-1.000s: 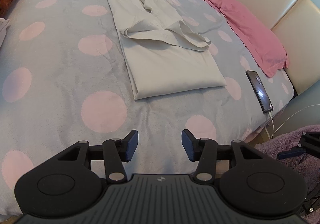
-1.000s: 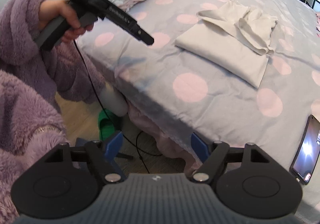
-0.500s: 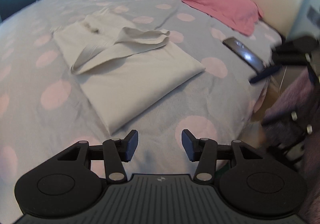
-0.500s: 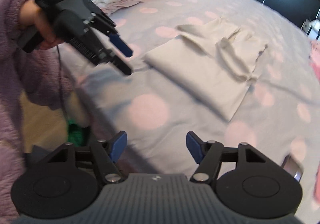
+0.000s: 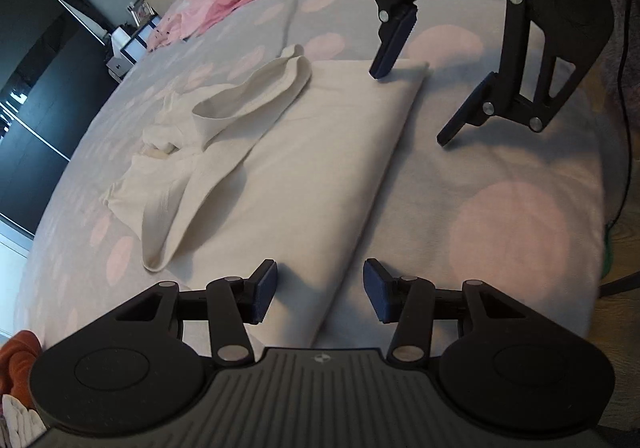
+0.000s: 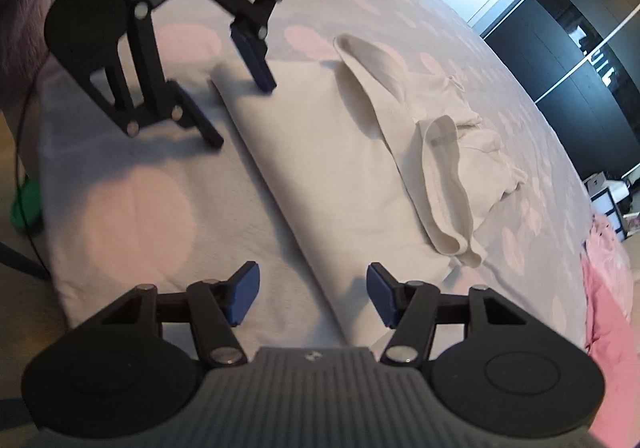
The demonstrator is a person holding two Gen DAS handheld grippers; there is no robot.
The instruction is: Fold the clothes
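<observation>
The bed [image 5: 500, 183] with its dotted grey cover carries the cream garment [image 5: 280, 167], which lies near the edge. I judge it half done: sides and sleeves are folded in, and the crosswise fold remains. At 7 o'clock is an orange cloth [image 5: 18, 358]. No container is visible. The left tongs [image 5: 320, 294] and the right tongs [image 6: 312, 294] are open, each over one hem corner.

The cream garment [image 5: 280, 183] lies flat on the bed [image 5: 500, 175], partly folded into a long rectangle. Its near long edge is a smooth doubled fold running along the side of the bed. Two sleeves [image 5: 248, 103] are folded inward across the top, one lying diagonally with its open cuff raised. The collar end [image 6: 476, 127] is bunched and wrinkled.
</observation>
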